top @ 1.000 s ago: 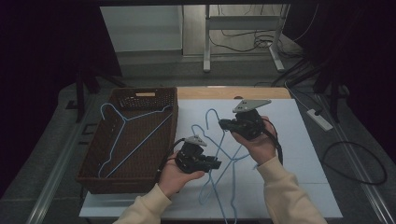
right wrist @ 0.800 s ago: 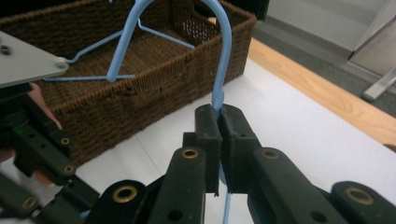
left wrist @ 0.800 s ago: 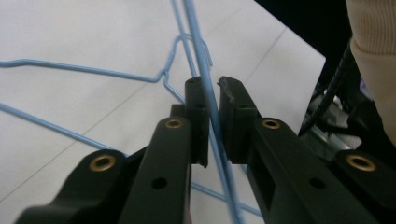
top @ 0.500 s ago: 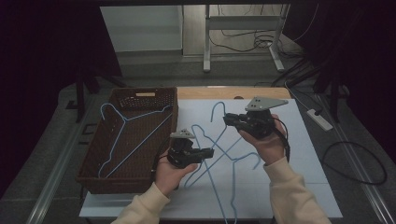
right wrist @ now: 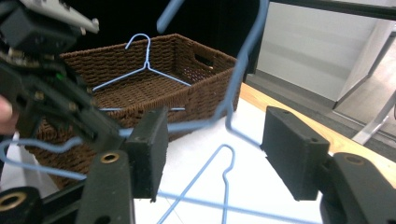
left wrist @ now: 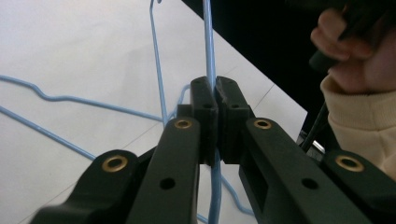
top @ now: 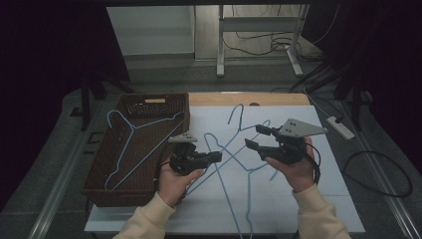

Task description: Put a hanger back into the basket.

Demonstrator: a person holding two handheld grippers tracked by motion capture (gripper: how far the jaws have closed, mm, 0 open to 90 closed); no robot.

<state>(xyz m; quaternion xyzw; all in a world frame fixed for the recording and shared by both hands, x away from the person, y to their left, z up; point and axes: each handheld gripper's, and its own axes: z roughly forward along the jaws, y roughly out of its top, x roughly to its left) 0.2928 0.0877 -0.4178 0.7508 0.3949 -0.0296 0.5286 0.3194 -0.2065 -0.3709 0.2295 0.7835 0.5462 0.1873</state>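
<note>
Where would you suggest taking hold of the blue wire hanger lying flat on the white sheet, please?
Grip the blue wire hanger at the twisted neck below its hook, coming straight down from above. It lies flat, so only a vertical approach gets pads either side of the thin wire, and the neck is probably its stiffest part. The basket leaves room on that side.

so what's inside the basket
One blue hanger lies in the basket, hook toward the far left corner. The woven floor shows around it; the near wall hides the strip of floor just behind it.
</note>
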